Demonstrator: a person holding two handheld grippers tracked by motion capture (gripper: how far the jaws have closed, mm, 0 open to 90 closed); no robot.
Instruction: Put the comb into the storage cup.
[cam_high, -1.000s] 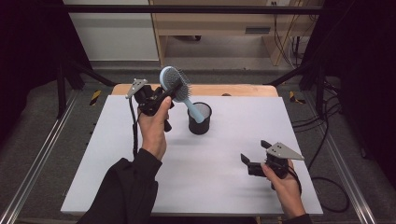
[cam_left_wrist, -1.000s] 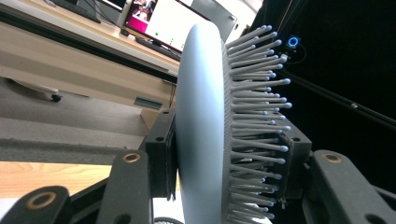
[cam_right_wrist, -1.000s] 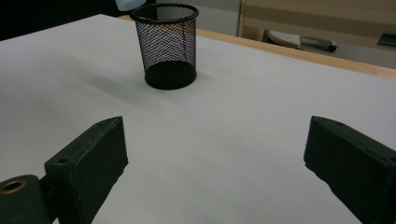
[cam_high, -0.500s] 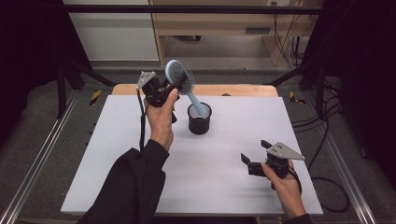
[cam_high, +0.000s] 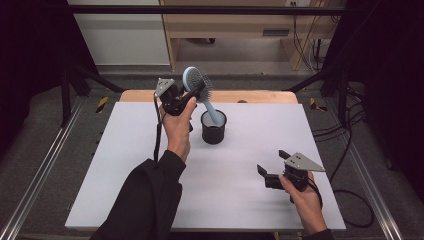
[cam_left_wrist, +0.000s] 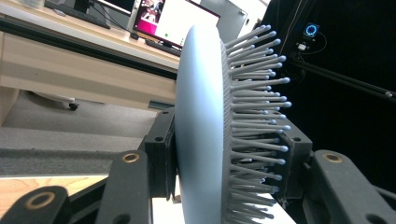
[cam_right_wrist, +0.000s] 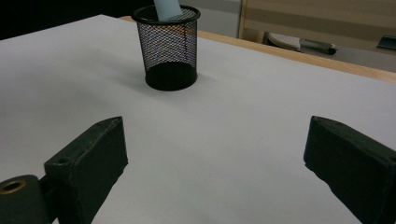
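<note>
Item: hairbrush (cam_high: 197, 84), pale blue, standing tilted with its handle end inside the cup (cam_high: 214, 127) and its bristled head raised to the upper left. Left hand-held gripper (cam_high: 192, 96) is grasping the brush head: in the left gripper view one pad is pressing on the smooth back of the brush (cam_left_wrist: 201, 126) and the other is sitting against the bristle tips, with the left hand-held gripper (cam_left_wrist: 224, 158) clenched across it. Cup: black mesh, upright, standing on the counter (cam_high: 125, 165) near its far middle; in the right gripper view the cup (cam_right_wrist: 169, 46) is showing the blue handle rising from its mouth. Right hand-held gripper (cam_high: 270, 165) is resting low over the near right part of the counter, well apart from the cup, jaws standing wide and released, nothing between them; the right hand-held gripper (cam_right_wrist: 215, 158) is facing bare white counter (cam_right_wrist: 261, 107). A dark sleeve (cam_high: 145, 200) is covering the left forearm.
</note>
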